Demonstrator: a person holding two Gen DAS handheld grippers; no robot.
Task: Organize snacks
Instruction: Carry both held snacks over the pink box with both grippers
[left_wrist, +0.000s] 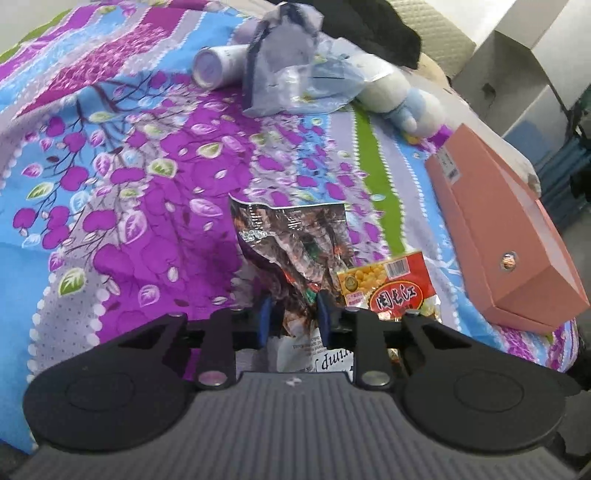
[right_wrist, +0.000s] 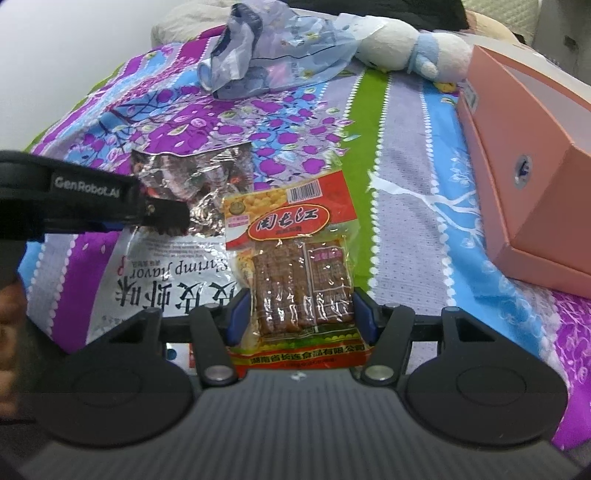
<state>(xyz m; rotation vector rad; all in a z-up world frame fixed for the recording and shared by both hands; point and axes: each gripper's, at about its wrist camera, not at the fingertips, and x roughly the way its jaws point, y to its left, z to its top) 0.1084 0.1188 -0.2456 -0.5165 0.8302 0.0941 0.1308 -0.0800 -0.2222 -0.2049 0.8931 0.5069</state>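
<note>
On the purple-and-blue floral bedsheet (right_wrist: 295, 122), the left gripper (left_wrist: 293, 314) pinched the crinkled silver shrimp-flavour snack bag (left_wrist: 291, 240), while just to its right the right gripper (right_wrist: 300, 314) clasped the red-and-yellow clear-windowed snack packet (right_wrist: 295, 258), a pink cardboard box (right_wrist: 535, 155) farther right.

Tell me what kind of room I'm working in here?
Most likely a bedroom, with the snacks laid out on a bed. The surface is a floral bedsheet that drapes at the edges, a plush toy lies at the far end, and what looks like a pillow sits behind it.
</note>
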